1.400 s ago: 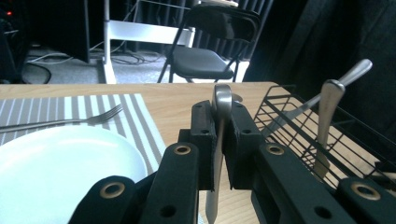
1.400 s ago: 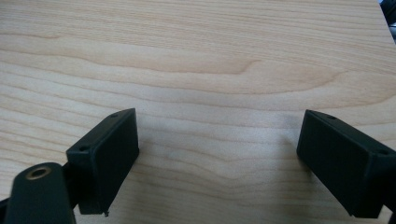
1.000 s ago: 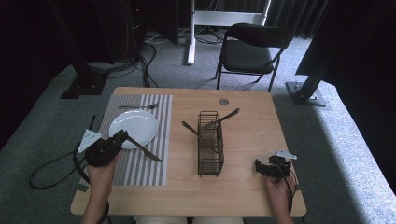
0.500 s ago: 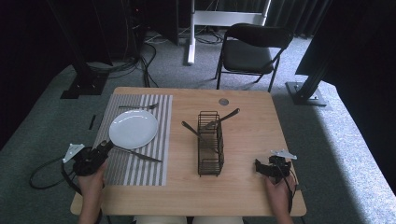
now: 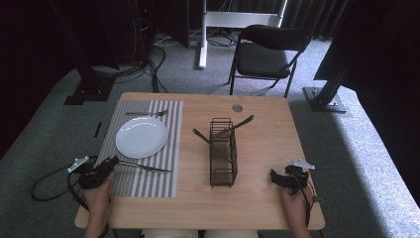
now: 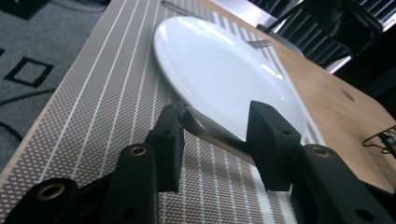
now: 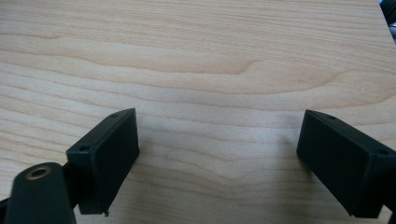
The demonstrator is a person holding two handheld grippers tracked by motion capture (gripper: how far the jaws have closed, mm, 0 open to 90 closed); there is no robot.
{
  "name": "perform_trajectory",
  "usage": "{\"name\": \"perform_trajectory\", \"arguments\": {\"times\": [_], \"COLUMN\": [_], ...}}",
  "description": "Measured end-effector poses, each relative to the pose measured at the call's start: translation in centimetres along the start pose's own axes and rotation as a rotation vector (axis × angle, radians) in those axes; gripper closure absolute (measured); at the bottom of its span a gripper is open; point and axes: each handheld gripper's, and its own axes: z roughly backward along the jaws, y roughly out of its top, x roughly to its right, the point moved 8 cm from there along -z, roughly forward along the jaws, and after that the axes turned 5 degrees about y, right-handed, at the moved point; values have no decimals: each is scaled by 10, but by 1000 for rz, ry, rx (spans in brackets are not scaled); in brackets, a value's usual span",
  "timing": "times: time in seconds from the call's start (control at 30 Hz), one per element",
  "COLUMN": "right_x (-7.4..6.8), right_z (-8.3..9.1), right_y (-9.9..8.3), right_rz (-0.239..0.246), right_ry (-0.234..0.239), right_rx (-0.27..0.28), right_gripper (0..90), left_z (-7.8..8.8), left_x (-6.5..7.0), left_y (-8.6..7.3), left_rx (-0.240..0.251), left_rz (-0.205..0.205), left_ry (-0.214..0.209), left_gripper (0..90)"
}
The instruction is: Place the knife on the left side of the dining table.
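Down at the near left edge of the wooden surface (image 5: 267, 134), the left gripper (image 5: 101, 168) sits w/ its jaws parted around the handle end of a knife (image 6: 210, 135). In the left gripper view the silvery handle lies between the two black jaws w/ gaps either side, so not clenched on it. Knife lies flat on a grey-and-white striped placemat (image 5: 148, 171), blade pointing toward the surface's middle, just beside the near rim of a white round plate (image 5: 141, 137). A fork (image 5: 146, 113) lies on the mat beyond the plate.

Right gripper (image 5: 282, 179) rests near the near right corner, jaws spread wide over bare wood, grasping nothing.

Mid-surface stands a black wire caddy (image 5: 222, 151), upright, w/ utensil handles sticking out at angles. Small round grey disc (image 5: 237, 108) near the far edge.

Room: grey carpet floor (image 5: 366, 148), black folding chair (image 5: 265, 52) beyond the surface, dark curtains, cables on the floor at far left.
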Motion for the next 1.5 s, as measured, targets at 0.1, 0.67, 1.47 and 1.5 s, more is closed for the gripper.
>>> {"name": "perform_trajectory", "arguments": {"times": [0.1,0.67,1.47,1.5], "right_x": [0,0,0,0], "right_z": [0,0,0,0], "right_y": [0,0,0,0], "right_rz": [0,-1,0,-1], "right_ry": [0,0,0,0], "right_rx": [0,0,0,0], "right_gripper": [120,120,120,120], "left_z": [-7,-20,14,16], "left_x": [-3,-5,18,18], "left_y": [-3,-12,-35,-36], "left_rx": [-35,-116,-135,-133], "left_rz": [18,-108,-343,-344], "left_ry": [29,185,144,147], "left_gripper": [561,406,344,344]}}
